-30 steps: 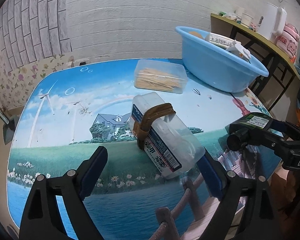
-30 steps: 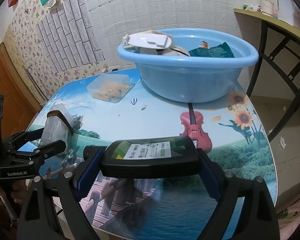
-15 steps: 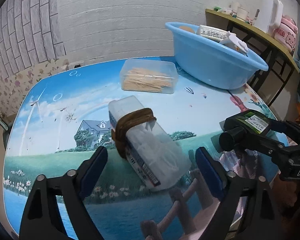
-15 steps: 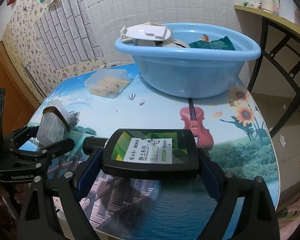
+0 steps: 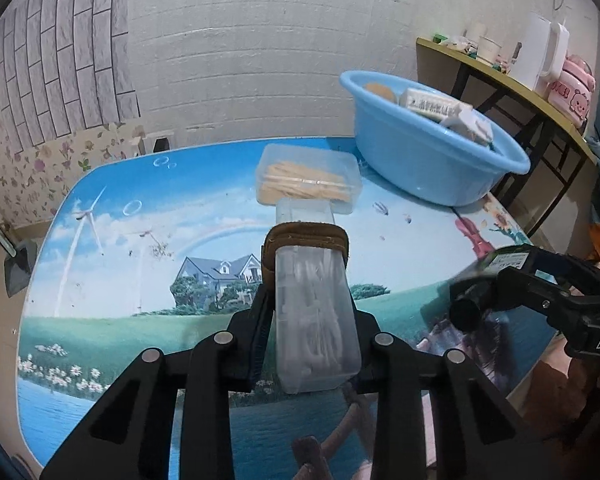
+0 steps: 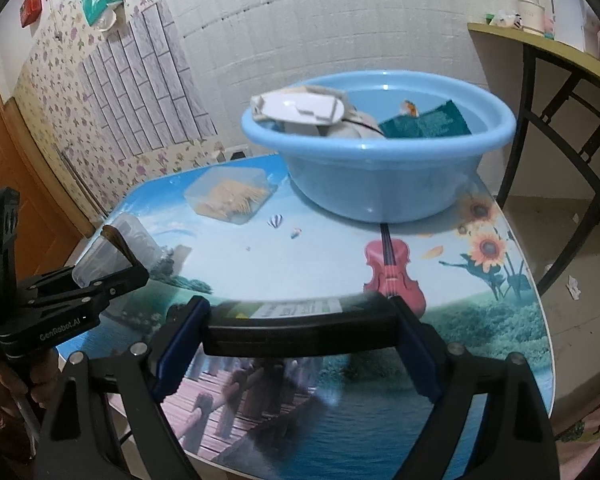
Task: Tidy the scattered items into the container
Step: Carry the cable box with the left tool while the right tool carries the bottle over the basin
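My left gripper [image 5: 310,336] is shut on a clear plastic box of cotton swabs [image 5: 312,308] with a brown band around it; the box points away from me over the table. My right gripper [image 6: 300,328] is shut on a flat black bottle with a green and white label [image 6: 300,320], held crosswise and lifted off the table. The blue basin [image 6: 380,168], far right on the table, holds a white packet, a green sachet and other items. A clear box of toothpicks [image 5: 308,180] lies just left of the basin. The right gripper and its bottle [image 5: 512,264] appear at the right of the left wrist view.
The picture-printed table [image 5: 140,280] ends close in front of both grippers. A side table [image 5: 500,80] with a kettle and cups stands behind the basin at right. A tiled wall [image 5: 260,60] closes the back; bare floor [image 6: 560,232] lies right of the table.
My left gripper's jaws closed from wide open onto the swab box, which turned from slanting to pointing straight ahead. The right gripper tilted its bottle flatter and edged toward the basin.
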Demonstrator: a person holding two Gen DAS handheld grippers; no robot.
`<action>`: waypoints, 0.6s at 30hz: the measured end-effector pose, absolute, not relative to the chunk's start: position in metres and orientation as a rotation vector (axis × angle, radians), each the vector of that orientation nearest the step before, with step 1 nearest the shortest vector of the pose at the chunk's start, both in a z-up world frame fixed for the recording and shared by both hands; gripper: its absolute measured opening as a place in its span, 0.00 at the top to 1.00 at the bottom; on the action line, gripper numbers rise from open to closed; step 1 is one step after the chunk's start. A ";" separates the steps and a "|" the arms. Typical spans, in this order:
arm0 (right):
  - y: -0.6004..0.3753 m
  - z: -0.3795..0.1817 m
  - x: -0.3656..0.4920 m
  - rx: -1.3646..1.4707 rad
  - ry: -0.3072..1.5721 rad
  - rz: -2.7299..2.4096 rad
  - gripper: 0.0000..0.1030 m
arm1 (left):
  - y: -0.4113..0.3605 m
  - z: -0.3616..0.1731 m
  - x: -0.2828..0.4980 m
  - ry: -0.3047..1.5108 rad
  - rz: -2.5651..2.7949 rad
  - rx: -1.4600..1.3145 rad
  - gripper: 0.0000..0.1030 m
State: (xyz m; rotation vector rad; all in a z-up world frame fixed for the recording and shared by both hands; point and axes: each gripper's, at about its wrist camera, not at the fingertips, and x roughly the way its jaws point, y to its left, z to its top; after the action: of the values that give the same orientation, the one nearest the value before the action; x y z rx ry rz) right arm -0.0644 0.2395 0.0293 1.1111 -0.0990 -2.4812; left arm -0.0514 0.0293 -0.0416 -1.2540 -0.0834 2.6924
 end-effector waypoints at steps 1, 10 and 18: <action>0.240 0.032 -0.064 1.104 -0.104 -2.480 0.13 | 0.030 -0.038 -0.052 -0.080 2.691 -1.251 0.71; 0.246 0.070 -0.058 0.978 -0.122 -2.469 0.13 | 0.042 0.010 -0.058 -0.019 2.712 -1.163 0.71; 0.264 0.127 -0.060 0.793 -0.160 -2.460 0.13 | 0.063 0.050 -0.082 0.023 2.711 -1.067 0.71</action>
State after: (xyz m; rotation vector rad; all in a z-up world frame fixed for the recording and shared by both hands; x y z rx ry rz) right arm -0.0599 0.2641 0.1271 0.7932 -0.1597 -2.4604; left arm -0.0819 0.0635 0.0501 -1.0668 0.0233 2.7112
